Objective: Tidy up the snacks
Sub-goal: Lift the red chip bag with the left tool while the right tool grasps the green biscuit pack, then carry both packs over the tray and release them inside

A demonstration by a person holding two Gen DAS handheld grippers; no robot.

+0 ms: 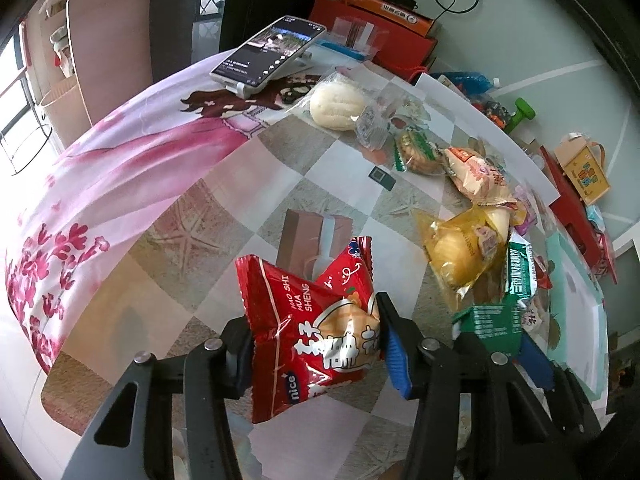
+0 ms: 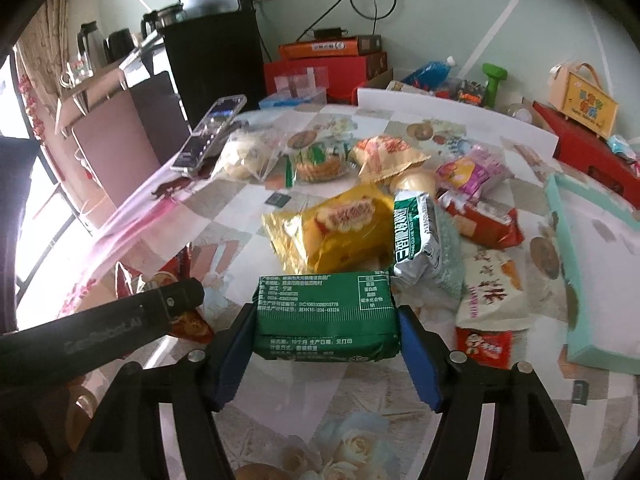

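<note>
My left gripper (image 1: 316,344) is shut on a red snack packet (image 1: 312,332) and holds it above the table. My right gripper (image 2: 326,336) is shut on a green snack packet (image 2: 326,320), which also shows in the left wrist view (image 1: 490,320). Ahead lies a pile of snacks: a yellow cake packet (image 2: 336,232), a green-and-white packet (image 2: 420,236), an orange packet (image 2: 384,156), a white bun in clear wrap (image 1: 338,106) and several others. The left gripper body (image 2: 100,332) shows at the left of the right wrist view.
A phone on a stand (image 1: 268,52) stands at the table's far edge. A teal box lid (image 2: 580,280) lies at the right. Red and orange boxes (image 2: 332,64), a white board (image 2: 456,120) and a green dumbbell (image 2: 494,82) line the back.
</note>
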